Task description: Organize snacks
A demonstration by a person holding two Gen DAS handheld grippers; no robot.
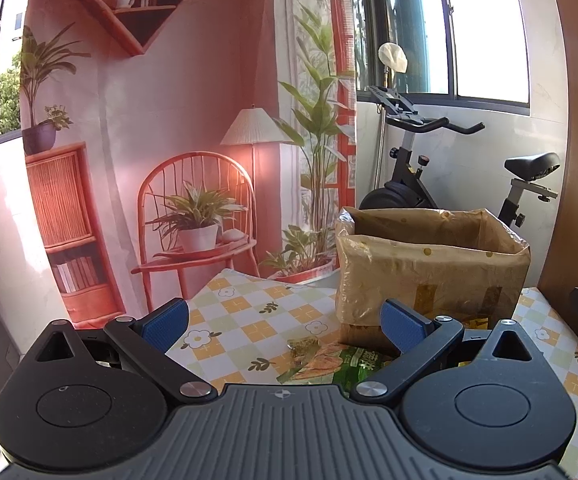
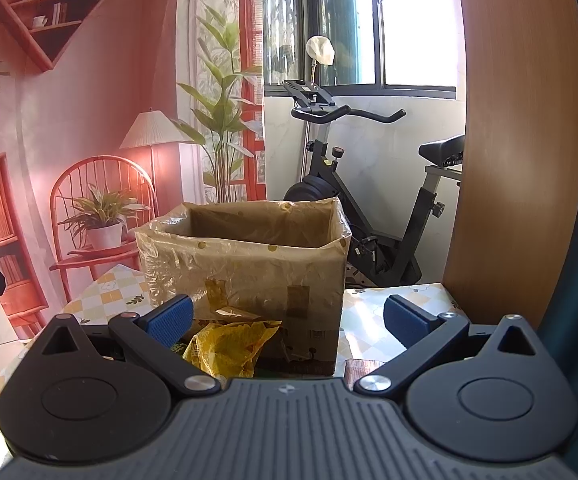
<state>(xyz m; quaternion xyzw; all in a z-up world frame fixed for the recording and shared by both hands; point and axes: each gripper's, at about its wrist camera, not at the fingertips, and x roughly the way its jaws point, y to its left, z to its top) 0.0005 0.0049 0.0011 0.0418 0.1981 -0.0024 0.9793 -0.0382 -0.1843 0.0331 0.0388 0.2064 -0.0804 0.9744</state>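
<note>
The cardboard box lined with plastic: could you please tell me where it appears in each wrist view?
Left wrist: the cardboard box stands right of centre, behind the right fingertip, on the checked tablecloth.
Right wrist: the box stands at centre, slightly left.
Shared landmark: the exercise bike behind the box.

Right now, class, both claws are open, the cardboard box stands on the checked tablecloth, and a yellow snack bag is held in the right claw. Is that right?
Not quite. The right wrist view shows the right claw open and holding nothing; the yellow snack bag lies on the checked tablecloth before the cardboard box. The left claw is open too.
</note>
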